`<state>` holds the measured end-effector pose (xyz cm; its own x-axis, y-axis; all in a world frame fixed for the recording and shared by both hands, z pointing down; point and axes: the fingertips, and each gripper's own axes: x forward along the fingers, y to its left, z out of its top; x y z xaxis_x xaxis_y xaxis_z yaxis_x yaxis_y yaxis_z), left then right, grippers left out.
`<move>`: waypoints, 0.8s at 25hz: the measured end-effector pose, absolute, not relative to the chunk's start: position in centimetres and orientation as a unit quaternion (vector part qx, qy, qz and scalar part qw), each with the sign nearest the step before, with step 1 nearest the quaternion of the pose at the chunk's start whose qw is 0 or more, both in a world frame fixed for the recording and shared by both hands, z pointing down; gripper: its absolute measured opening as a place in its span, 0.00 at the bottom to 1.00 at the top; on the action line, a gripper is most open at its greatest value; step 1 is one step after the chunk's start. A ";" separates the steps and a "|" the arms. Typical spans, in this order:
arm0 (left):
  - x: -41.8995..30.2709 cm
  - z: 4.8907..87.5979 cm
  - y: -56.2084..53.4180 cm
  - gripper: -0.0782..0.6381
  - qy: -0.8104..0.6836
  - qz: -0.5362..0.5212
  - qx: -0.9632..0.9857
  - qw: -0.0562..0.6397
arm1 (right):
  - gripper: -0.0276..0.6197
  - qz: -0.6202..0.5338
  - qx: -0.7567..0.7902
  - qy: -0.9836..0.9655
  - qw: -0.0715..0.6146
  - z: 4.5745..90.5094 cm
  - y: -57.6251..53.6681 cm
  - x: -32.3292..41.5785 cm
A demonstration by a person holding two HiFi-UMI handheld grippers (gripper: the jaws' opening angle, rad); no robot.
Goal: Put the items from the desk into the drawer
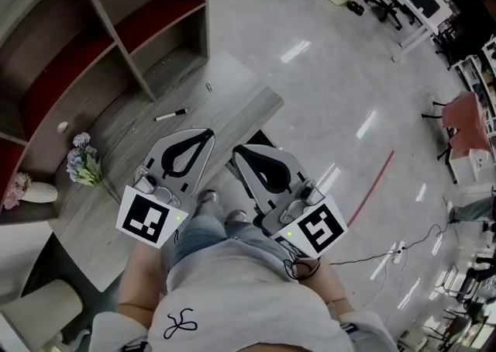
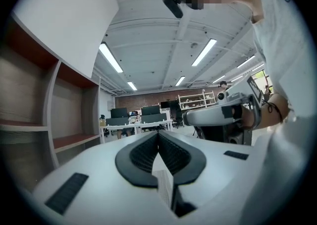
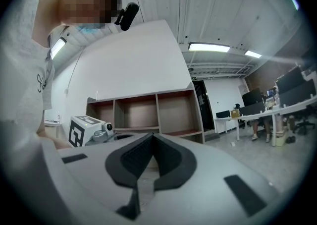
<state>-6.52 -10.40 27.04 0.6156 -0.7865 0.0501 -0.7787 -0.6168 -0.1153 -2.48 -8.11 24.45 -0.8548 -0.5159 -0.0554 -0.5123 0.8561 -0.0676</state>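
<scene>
On the grey wooden desk (image 1: 225,114) lie a black-and-white marker pen (image 1: 170,115) and a small clip-like item (image 1: 208,87). A small pale egg-shaped object (image 1: 63,127) rests near the shelves. My left gripper (image 1: 208,135) (image 2: 158,134) is held close to the person's body over the desk's near edge, jaws shut and empty. My right gripper (image 1: 235,150) (image 3: 151,135) hovers beside it, just off the desk edge, also shut on nothing. Both gripper views point upward at the room and ceiling. I cannot make out a drawer in any view.
A brown shelf unit (image 1: 116,40) with red-lined compartments backs the desk. Artificial flowers (image 1: 84,163) and a white vase (image 1: 37,192) lie at the desk's left. A pale seat (image 1: 39,308) stands lower left. On the floor are a red line (image 1: 372,188) and a cable with a power strip (image 1: 399,250).
</scene>
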 end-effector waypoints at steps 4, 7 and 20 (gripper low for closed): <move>-9.1 29.1 -12.2 0.12 0.435 -0.061 -0.898 0.031 | 0.05 -0.025 -0.279 0.960 0.028 25.1 -9.3 -4.0; -10.2 30.3 -13.8 0.12 0.432 -0.086 -0.897 0.032 | 0.05 -0.026 -0.285 0.958 0.024 24.7 -10.1 -4.3; -14.2 40.9 -19.1 0.12 0.388 -0.191 -0.902 -0.009 | 0.05 -0.038 -0.311 0.950 -0.001 26.1 -13.1 -7.2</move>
<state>-14.16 -19.11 40.94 0.6264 -0.6963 0.3504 -0.7031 -0.6988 -0.1319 -7.23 -13.13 26.08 -0.8064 -0.5909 0.0249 -0.5909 0.8034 -0.0727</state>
